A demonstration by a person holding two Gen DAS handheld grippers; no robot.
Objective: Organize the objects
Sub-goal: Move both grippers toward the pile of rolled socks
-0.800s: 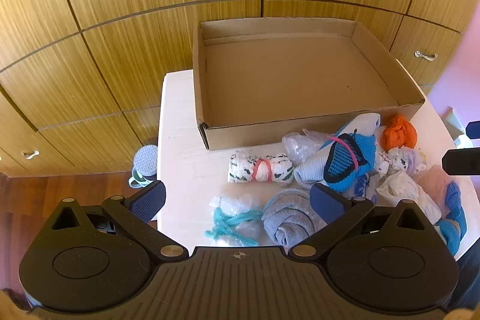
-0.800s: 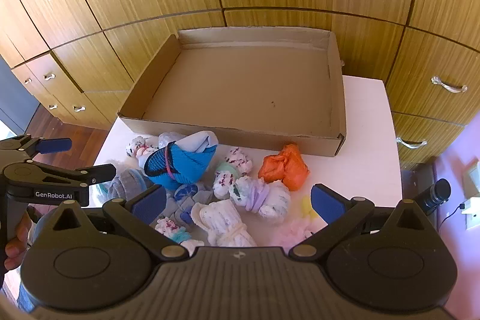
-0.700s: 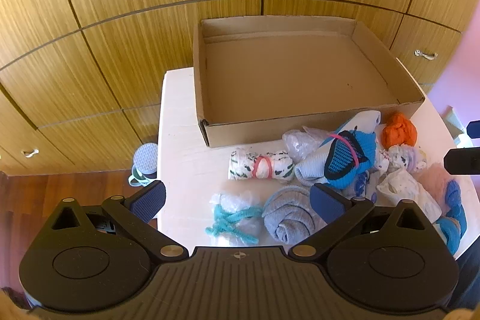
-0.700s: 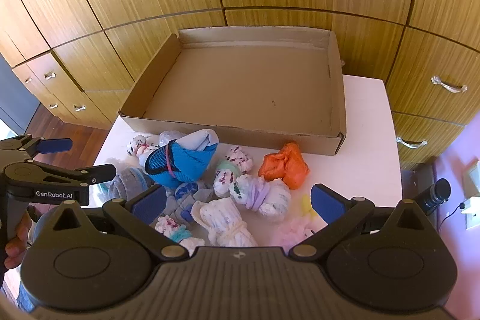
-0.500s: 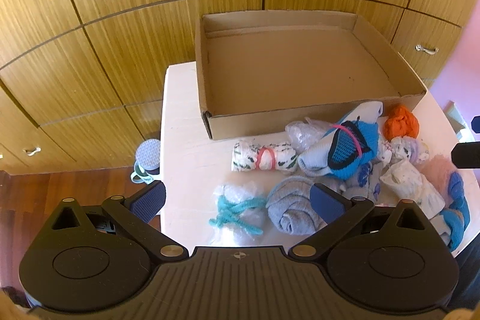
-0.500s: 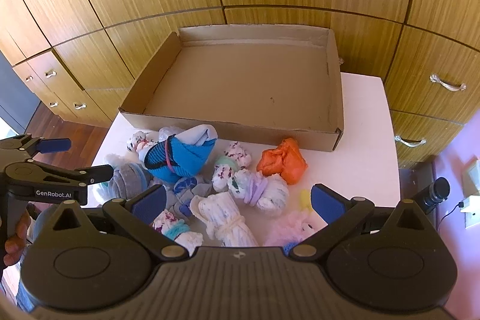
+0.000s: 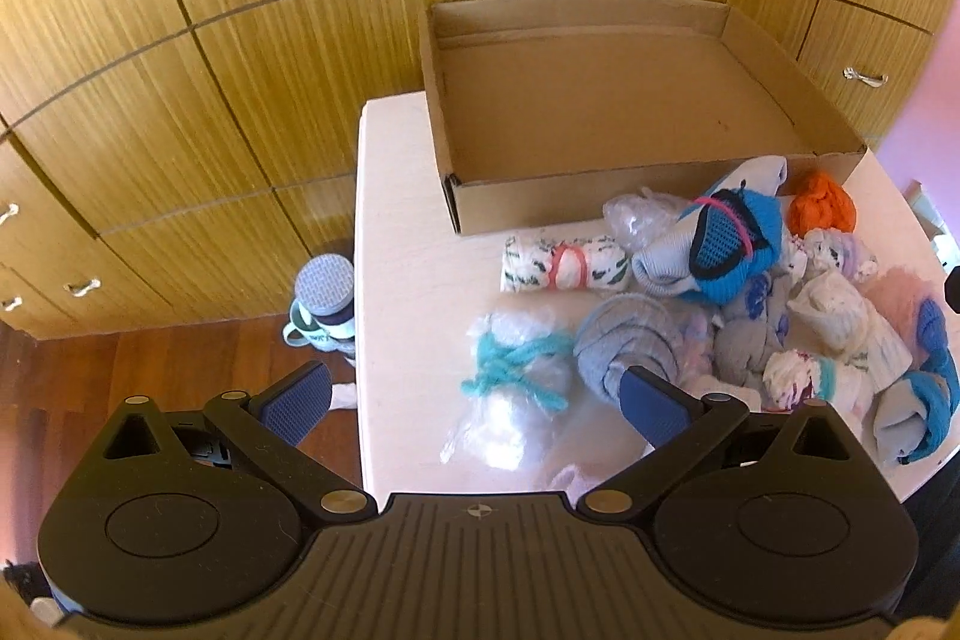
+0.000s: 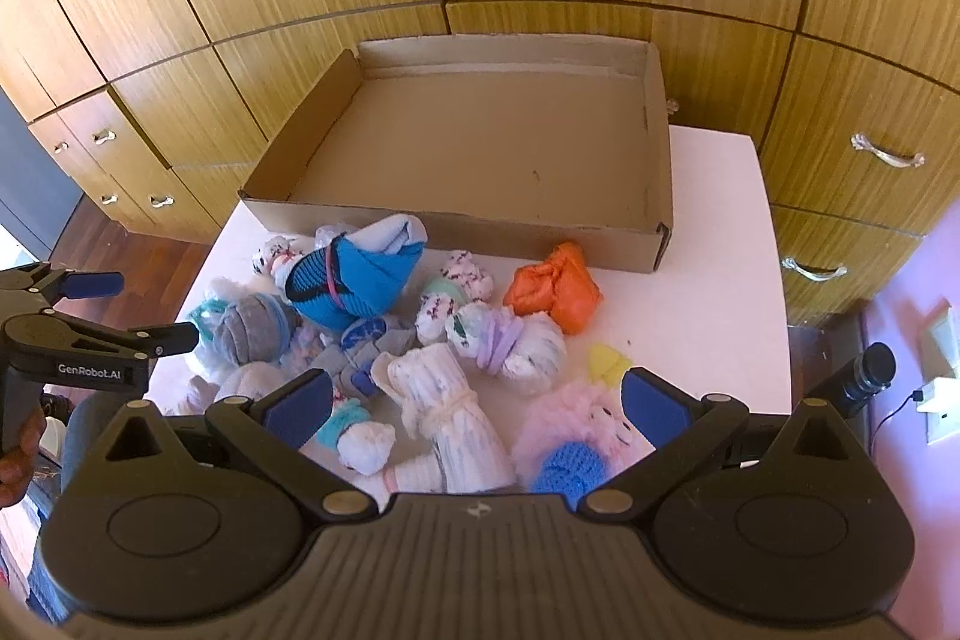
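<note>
An empty cardboard tray (image 7: 630, 187) (image 8: 456, 226) stands at the back of a white table (image 7: 408, 280) (image 8: 708, 316). In front of it lies a heap of rolled socks: a blue and grey bundle (image 7: 714, 244) (image 8: 354, 274), an orange one (image 7: 819, 208) (image 8: 555, 289), a grey roll (image 7: 630, 346) (image 8: 252, 328), a white roll with a red band (image 7: 564, 265), a white ribbed roll (image 8: 450, 412) and a pink fluffy one (image 8: 576, 424). A clear bag tied with teal yarn (image 7: 516, 388) lies nearest my left gripper (image 7: 474, 403), which hangs open above it. My right gripper (image 8: 474, 403) is open above the white roll. Neither holds anything.
Wooden cabinet doors and drawers (image 7: 240, 40) (image 8: 852, 148) close off the back and sides. A mug with a lid (image 7: 324, 304) stands on the wooden floor left of the table. A hand (image 8: 18, 454) holds the left gripper's handle at the right wrist view's left edge.
Both grippers have come down and forward toward the sock heap, so the socks sit nearer and larger in each view. Their jaws stayed wide open and no sock moved.
</note>
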